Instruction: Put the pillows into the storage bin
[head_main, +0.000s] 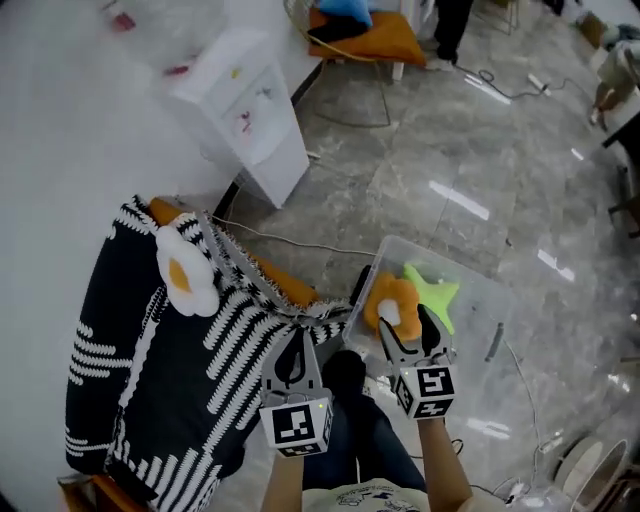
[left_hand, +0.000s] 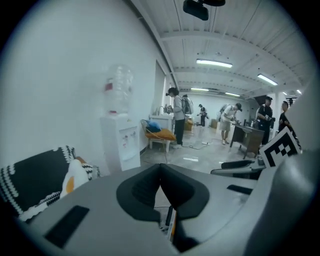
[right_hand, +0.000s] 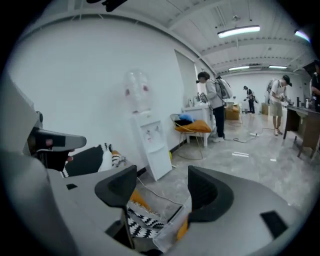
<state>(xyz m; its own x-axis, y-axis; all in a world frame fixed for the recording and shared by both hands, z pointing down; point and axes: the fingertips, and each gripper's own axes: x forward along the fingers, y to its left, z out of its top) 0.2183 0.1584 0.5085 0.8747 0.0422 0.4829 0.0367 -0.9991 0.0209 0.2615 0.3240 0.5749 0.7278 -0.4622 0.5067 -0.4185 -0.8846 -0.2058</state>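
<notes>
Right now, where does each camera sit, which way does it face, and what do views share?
Head view: on the head, facing steeply down at the storage bin; left tool, right tool, forearms show.
Left gripper view: on the left tool, looking along its shut jaws across the room; right tool's cube shows.
Right gripper view: on the right tool, looking between open jaws likewise; left tool shows.
Shared: all show the water dispenser and egg pillow.

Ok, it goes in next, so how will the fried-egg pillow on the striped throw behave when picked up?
The white fried-egg plush pillow with orange yolk looks puffy, so probably light and squashy. Its lobed rim may flop. Resting on the black-and-white striped throw, it seems unlikely to roll.
</notes>
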